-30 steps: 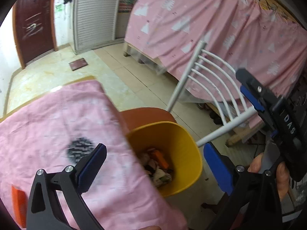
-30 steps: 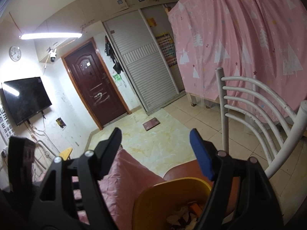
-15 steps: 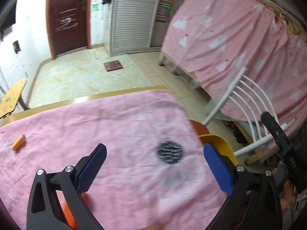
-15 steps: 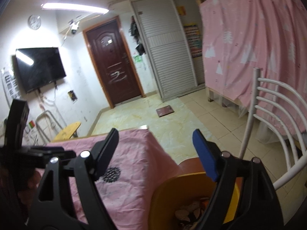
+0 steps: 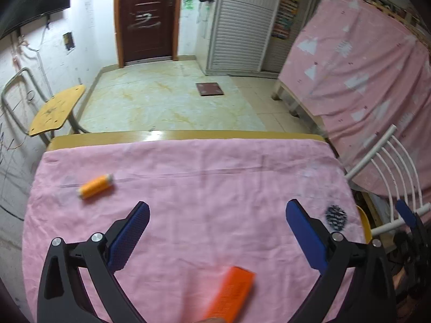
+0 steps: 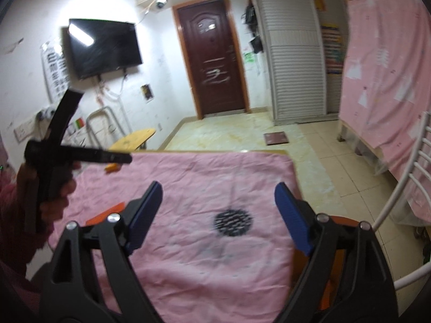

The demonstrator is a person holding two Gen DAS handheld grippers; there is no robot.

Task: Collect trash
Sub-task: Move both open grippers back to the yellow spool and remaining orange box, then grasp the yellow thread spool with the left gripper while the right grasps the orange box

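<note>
An orange flat box lies on the pink tablecloth close below my open, empty left gripper. An orange tube with a white cap lies further off at the left; it also shows in the right wrist view. The yellow bin's rim peeks past the table's right edge. My right gripper is open and empty above the cloth near a dark round print. The orange box's corner shows behind its left finger.
A white metal chair stands right of the table beside the bin. A yellow wooden chair stands beyond the table's far left corner. A pink curtain hangs at the right. Tiled floor lies beyond the table.
Both grippers have swung left from over the yellow bin to over the table. The bin has slid out of both views, and the orange box and tube have come into view.
</note>
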